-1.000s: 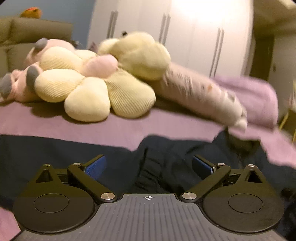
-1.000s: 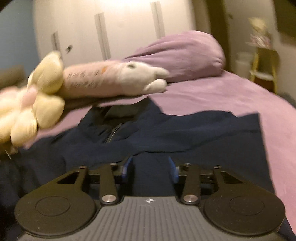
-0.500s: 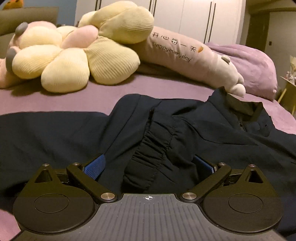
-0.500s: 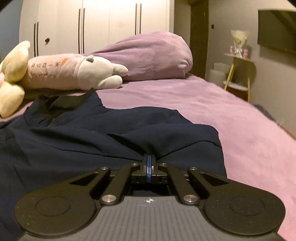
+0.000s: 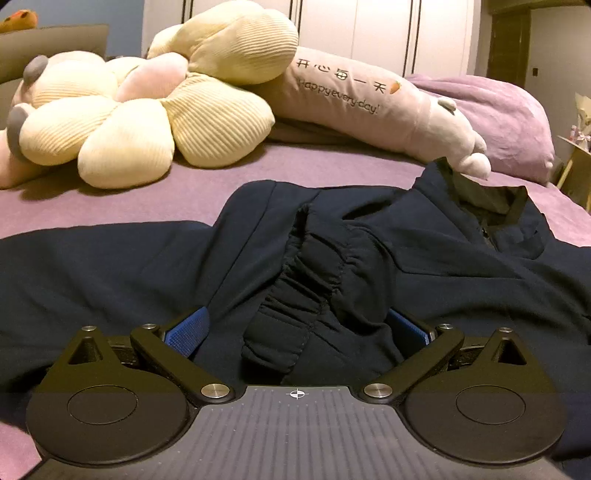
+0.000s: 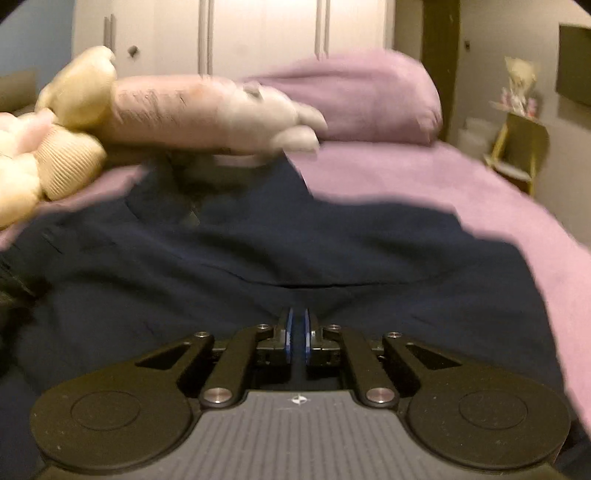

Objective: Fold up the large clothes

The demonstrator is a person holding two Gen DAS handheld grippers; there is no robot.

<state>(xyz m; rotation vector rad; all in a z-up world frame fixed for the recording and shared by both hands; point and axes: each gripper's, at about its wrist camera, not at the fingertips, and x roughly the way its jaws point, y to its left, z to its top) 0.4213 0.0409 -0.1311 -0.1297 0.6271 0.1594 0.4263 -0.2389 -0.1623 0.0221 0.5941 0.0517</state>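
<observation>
Home bedroom, we'd say. We see a bed [image 5: 207, 192] with a purple sheet filling both views. At its head lie a flower cushion [image 5: 147, 122], a long pink plush [image 5: 369, 107] with printed text, and a purple pillow [image 6: 369, 99]. Behind the bed stands a white wardrobe [image 5: 369, 33] with long handles. Right of the bed sits a yellow side table [image 6: 517, 147]; above that, a wall TV [image 6: 576, 62].

- Far side blocked: flower cushion [image 5: 147, 122], long plush [image 5: 369, 107], pillow [image 5: 498, 110]
- Bare bed [image 6: 461, 192] right of jacket [image 5: 110, 273]: passable
</observation>
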